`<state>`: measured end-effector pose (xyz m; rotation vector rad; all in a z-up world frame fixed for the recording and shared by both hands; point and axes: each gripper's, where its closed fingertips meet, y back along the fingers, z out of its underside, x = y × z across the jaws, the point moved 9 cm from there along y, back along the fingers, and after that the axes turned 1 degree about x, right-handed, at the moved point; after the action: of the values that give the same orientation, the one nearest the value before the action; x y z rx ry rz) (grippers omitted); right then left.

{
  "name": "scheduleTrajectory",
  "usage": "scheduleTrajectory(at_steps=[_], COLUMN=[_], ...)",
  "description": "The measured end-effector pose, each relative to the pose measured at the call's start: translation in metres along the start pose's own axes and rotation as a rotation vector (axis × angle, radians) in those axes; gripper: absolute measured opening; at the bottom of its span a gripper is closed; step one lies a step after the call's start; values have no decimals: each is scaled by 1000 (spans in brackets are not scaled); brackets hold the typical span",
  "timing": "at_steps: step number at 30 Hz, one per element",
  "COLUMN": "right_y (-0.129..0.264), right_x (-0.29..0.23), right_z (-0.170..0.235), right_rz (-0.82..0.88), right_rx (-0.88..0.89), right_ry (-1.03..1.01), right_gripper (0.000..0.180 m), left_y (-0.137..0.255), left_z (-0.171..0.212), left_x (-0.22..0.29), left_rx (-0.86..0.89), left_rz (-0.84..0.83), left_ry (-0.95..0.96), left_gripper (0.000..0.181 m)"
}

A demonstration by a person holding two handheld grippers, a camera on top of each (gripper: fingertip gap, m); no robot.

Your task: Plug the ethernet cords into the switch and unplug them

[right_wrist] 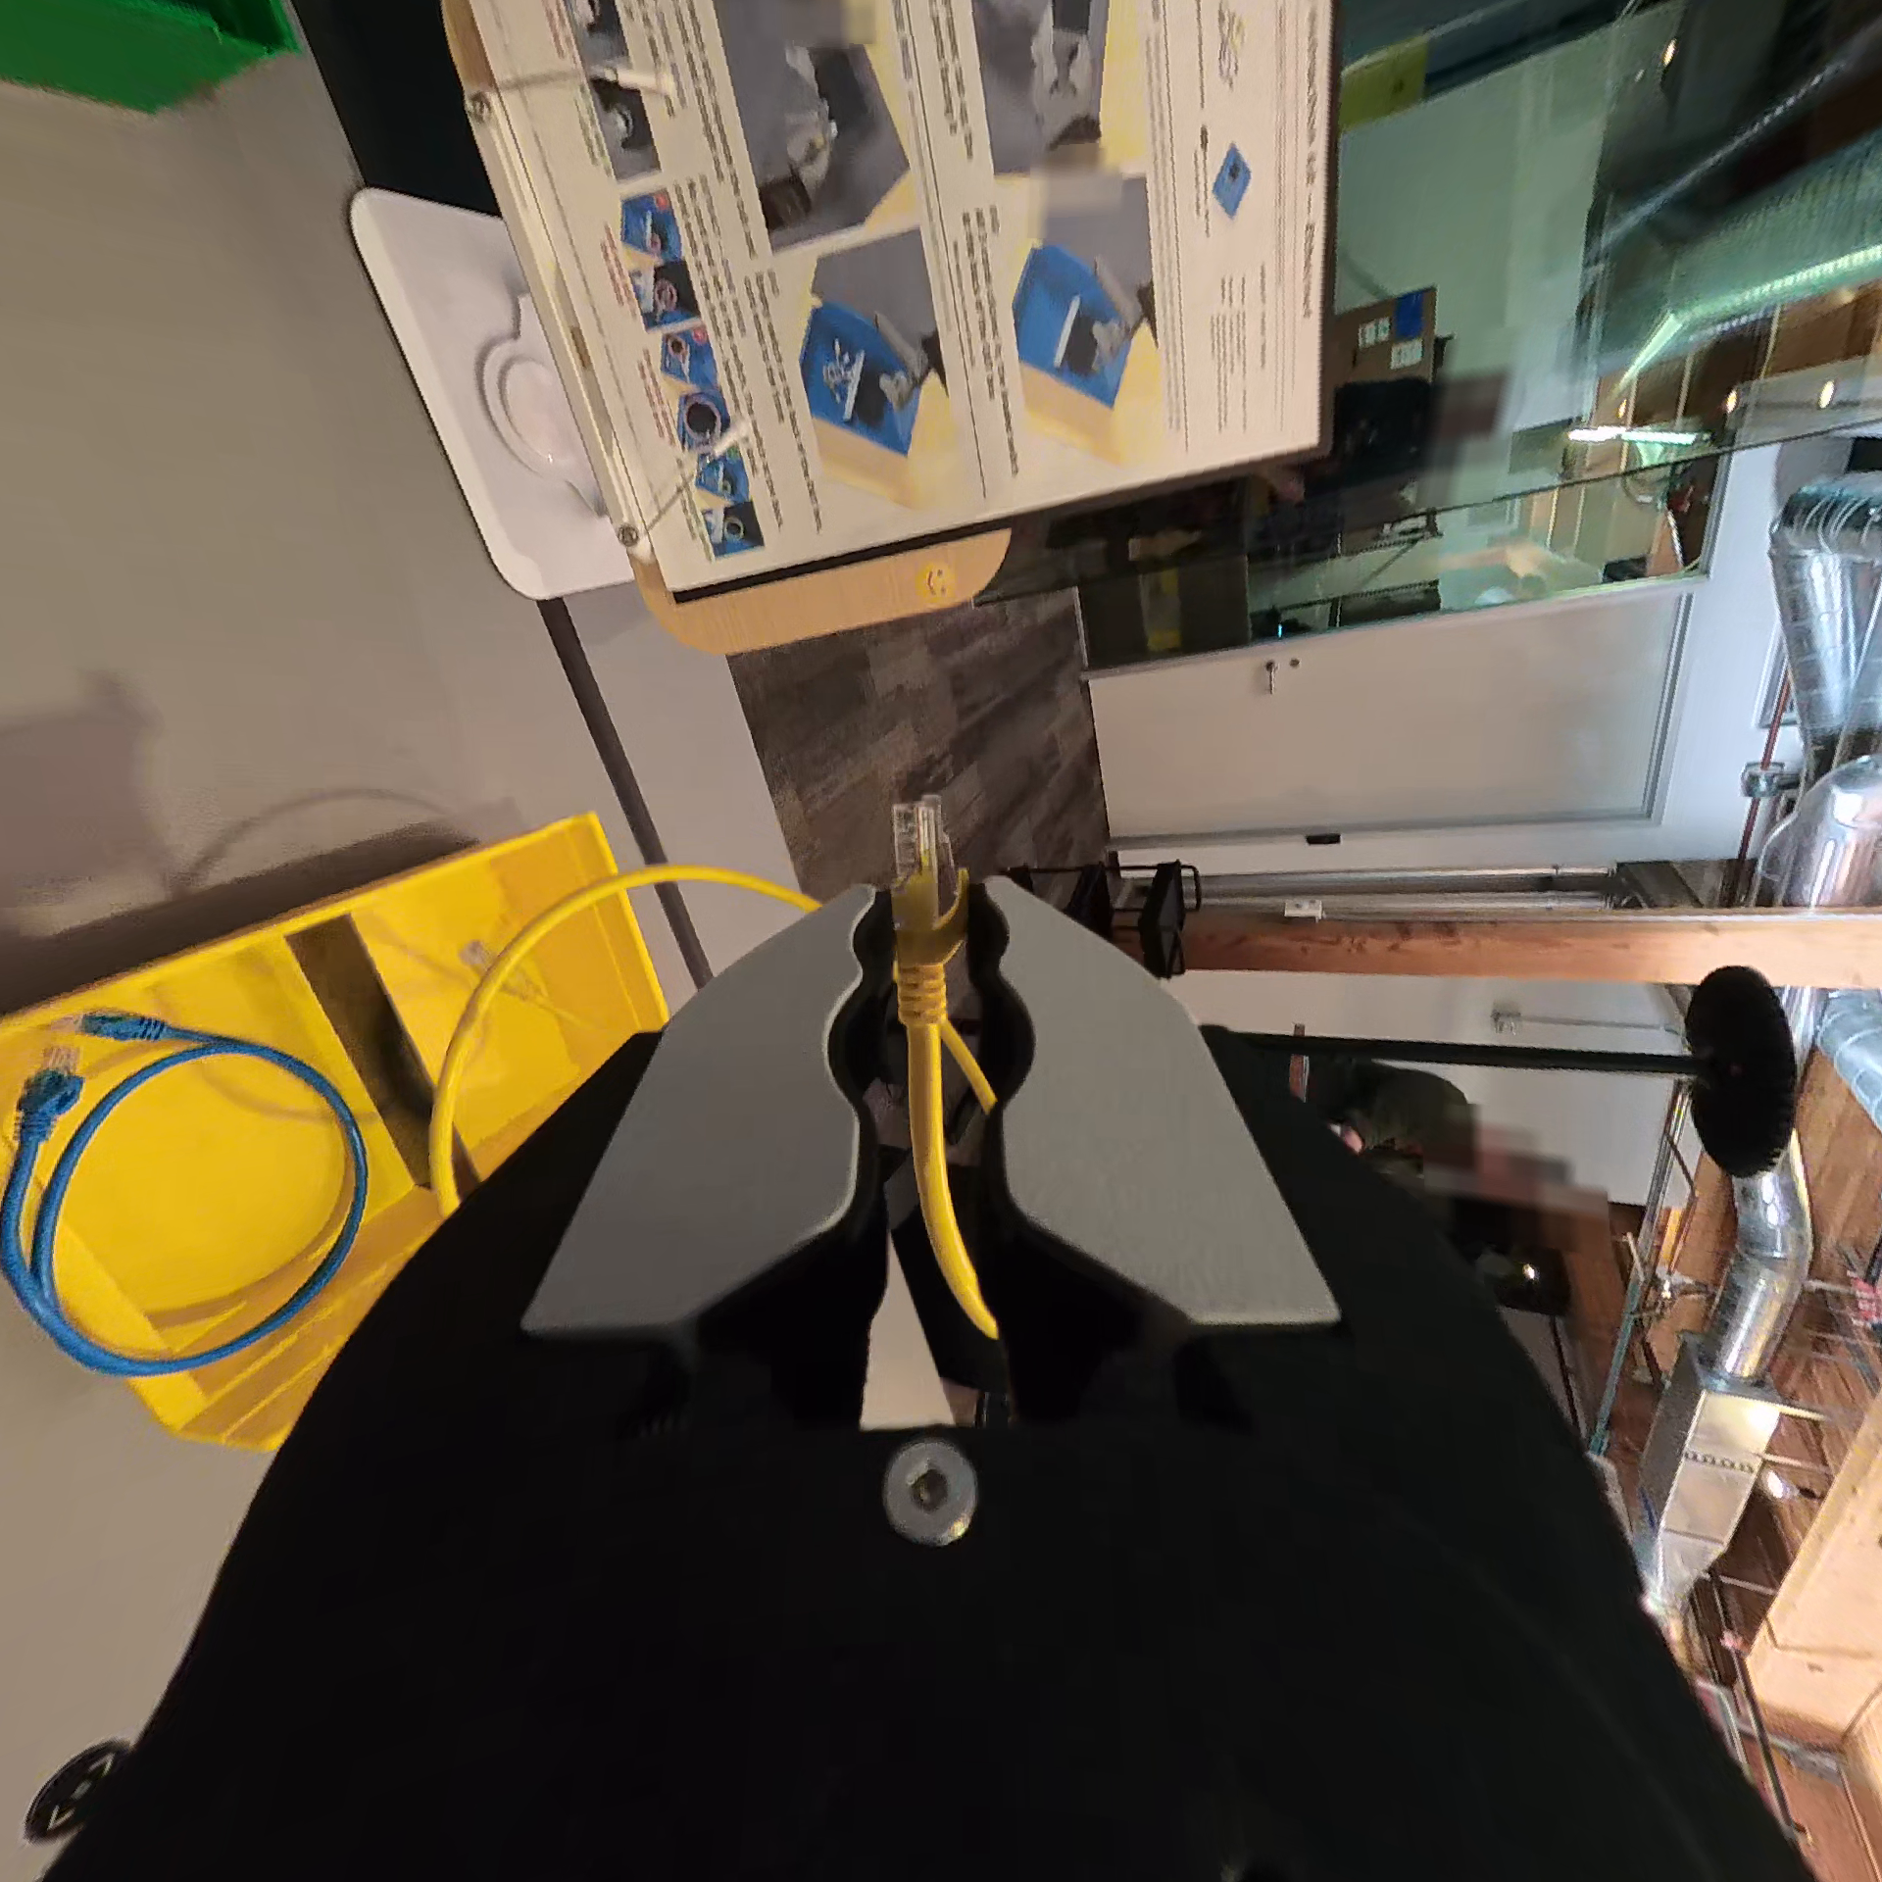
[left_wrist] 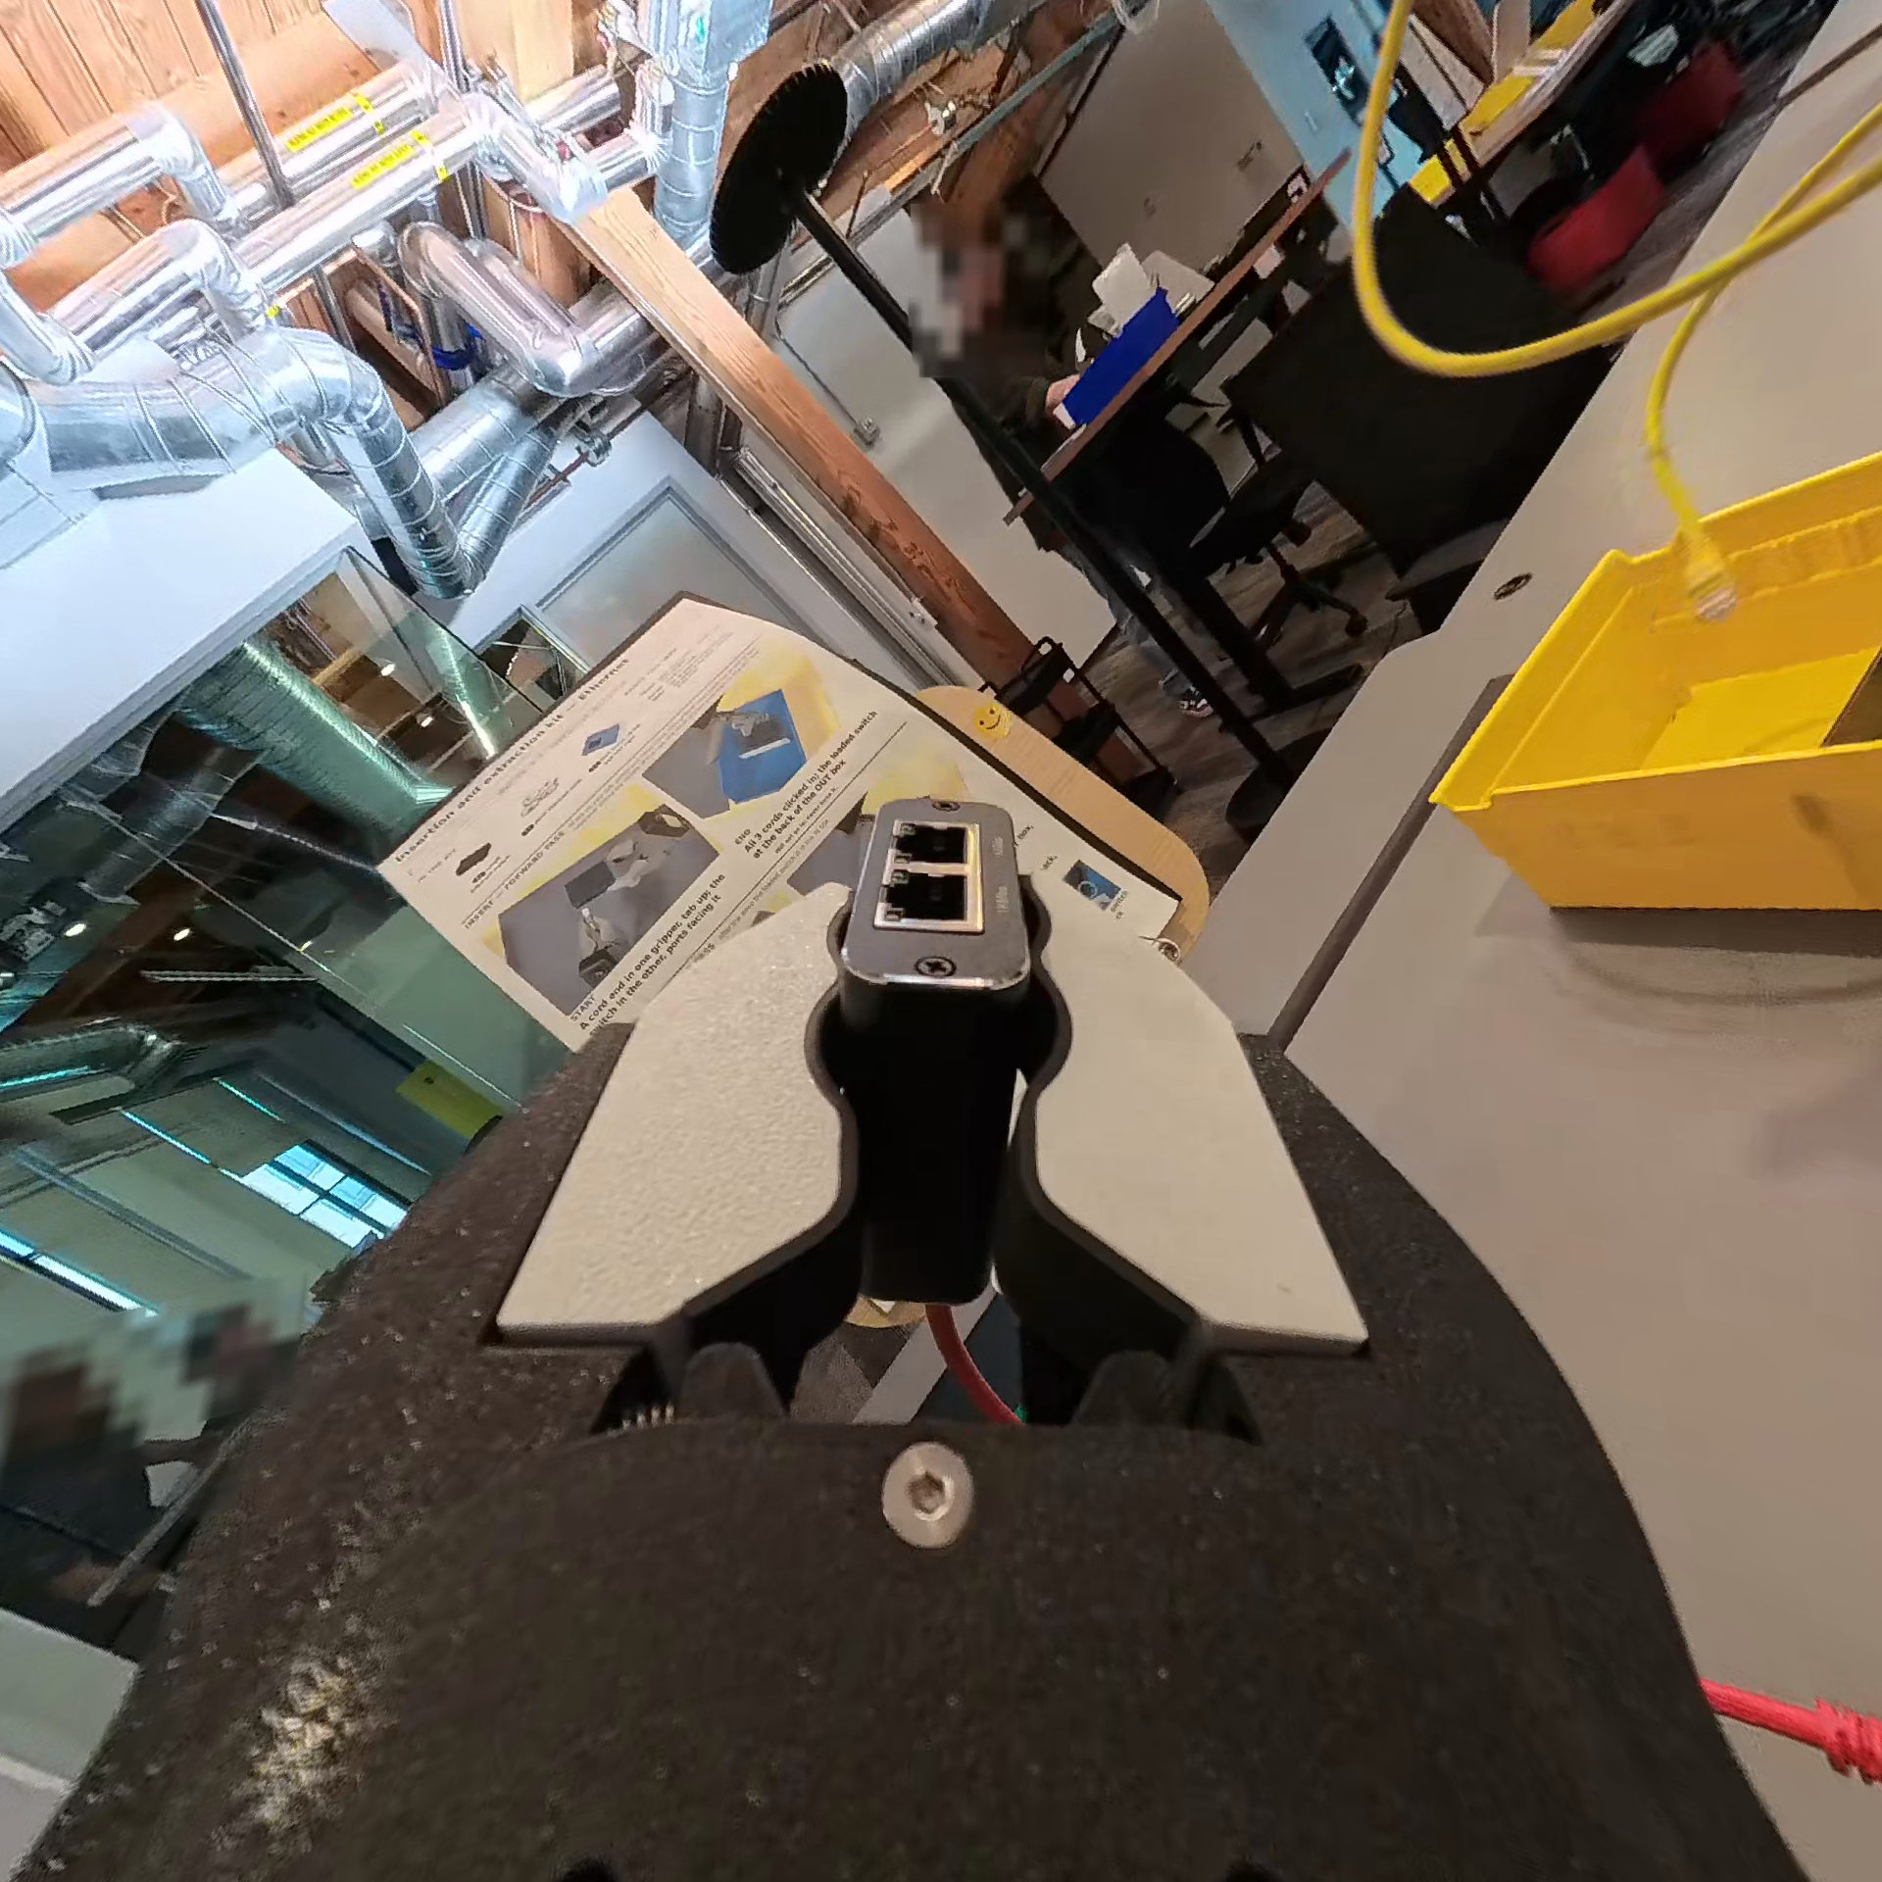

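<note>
My left gripper (left_wrist: 942,947) is shut on a small black switch (left_wrist: 932,1029), held in the air with its two empty ports (left_wrist: 929,874) facing away from me. A red cord (left_wrist: 973,1370) hangs from the switch's near end, and a red cord end (left_wrist: 1808,1736) lies at the lower right. My right gripper (right_wrist: 922,917) is shut on the boot of a yellow ethernet cord (right_wrist: 922,952); its clear plug (right_wrist: 917,830) sticks out past the fingertips. The cord's free end (left_wrist: 1696,570) dangles over the yellow bin in the left wrist view. A blue cord (right_wrist: 153,1181) lies coiled in the yellow bin (right_wrist: 570,917).
The yellow bin (left_wrist: 1650,825) sits on a grey table (left_wrist: 1528,1171). An instruction board (left_wrist: 693,815) on a wooden stand rises beyond the switch, also in the right wrist view (right_wrist: 917,255). A green box (right_wrist: 122,41) stands at the table's far corner. A seated person is in the background.
</note>
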<state>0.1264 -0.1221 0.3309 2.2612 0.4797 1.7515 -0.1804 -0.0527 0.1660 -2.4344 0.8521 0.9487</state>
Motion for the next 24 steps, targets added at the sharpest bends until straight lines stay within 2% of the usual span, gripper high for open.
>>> scheduleTrajectory(at_steps=[10, 17, 24], right_y=[1, 8, -5], right_x=[-12, -22, -62], right_z=[56, 66, 70], right_rz=[-2, -16, -154], right_rx=[-95, -85, -71], right_ry=[-78, -91, -84], right_gripper=[16, 16, 16], left_y=[-6, -10, -13], left_z=[-5, -7, -10], left_x=[10, 17, 24], left_rx=[-3, -18, -24], left_rz=[30, 42, 64], left_ry=[-28, -57, -82], left_gripper=[26, 26, 26])
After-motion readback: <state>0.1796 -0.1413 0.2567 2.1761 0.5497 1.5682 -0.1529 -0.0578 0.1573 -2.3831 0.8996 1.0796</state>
